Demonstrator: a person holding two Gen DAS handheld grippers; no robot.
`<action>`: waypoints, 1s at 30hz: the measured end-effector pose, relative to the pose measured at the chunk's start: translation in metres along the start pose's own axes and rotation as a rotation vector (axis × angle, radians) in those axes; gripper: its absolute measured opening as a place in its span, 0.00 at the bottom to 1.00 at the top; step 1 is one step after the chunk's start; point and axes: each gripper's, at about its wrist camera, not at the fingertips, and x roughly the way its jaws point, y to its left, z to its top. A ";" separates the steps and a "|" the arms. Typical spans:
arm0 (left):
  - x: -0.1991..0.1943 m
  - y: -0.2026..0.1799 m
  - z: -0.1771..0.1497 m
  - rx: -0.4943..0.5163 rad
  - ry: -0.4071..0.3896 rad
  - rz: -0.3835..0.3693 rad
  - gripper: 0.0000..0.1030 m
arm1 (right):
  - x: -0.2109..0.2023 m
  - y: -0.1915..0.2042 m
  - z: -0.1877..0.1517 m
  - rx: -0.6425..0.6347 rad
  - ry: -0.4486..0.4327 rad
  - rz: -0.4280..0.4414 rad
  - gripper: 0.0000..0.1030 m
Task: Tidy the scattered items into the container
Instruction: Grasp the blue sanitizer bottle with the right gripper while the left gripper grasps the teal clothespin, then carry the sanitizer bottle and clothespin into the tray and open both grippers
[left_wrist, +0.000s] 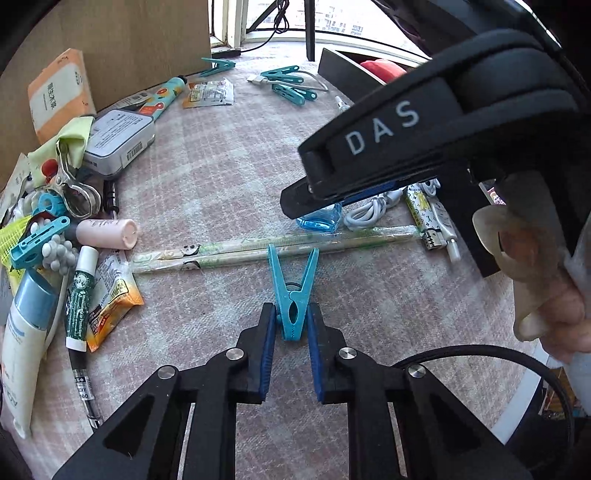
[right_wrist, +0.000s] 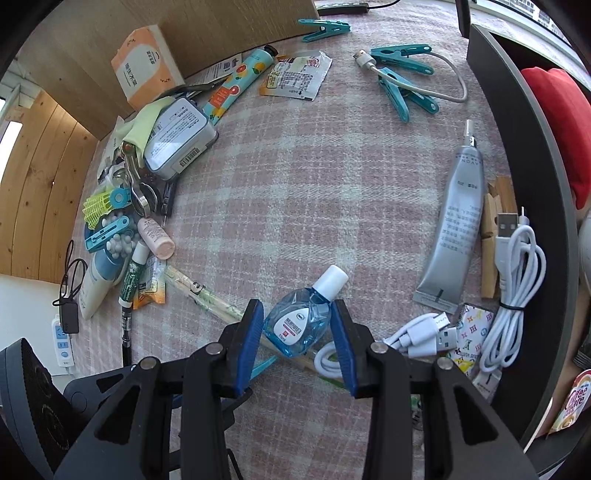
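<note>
Both tongs are at a pick, container (right_wrist: 517, 155) on the right edge of the cloth.

Left gripper (left_wrist: 291, 325): blue pads pressed in on the handle end of the teal clothes peg (left_wrist: 293, 291), peg pinched between them, its two prongs pointing away toward the wrapped chopsticks (left_wrist: 258, 251). We judge the hold real but shallow; only the tail of the peg sits between the pads. Squeezing the handles will open the prongs, so we should keep pressure even and lift straight up before swinging right, or the peg may pivot out.

Right gripper (right_wrist: 298, 328): fingers spread, straddling the blue eye-drop bottle (right_wrist: 301, 317). Bottle lies between the pads, cap pointing away, left pad near touching, right pad just beside; we cannot tell whether either presses yet. Bottle rests partly over the chopsticks, and a white cable (right_wrist: 417, 336) lies just beside the right finger.

To do well: close on the flat body, not the cap; keep the cable out of the closing fingers; lift clear of the chopsticks before carrying to the dark-walled container, which lies well to the right of both tongs
</note>
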 end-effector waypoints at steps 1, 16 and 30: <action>-0.001 0.002 0.000 -0.011 -0.004 0.000 0.15 | 0.000 -0.001 0.000 0.002 -0.005 0.002 0.36; -0.031 0.018 0.034 -0.099 -0.116 -0.036 0.15 | -0.057 -0.023 -0.006 0.042 -0.148 0.036 0.36; -0.057 -0.084 0.089 0.063 -0.187 -0.234 0.15 | -0.157 -0.125 -0.046 0.257 -0.363 -0.028 0.36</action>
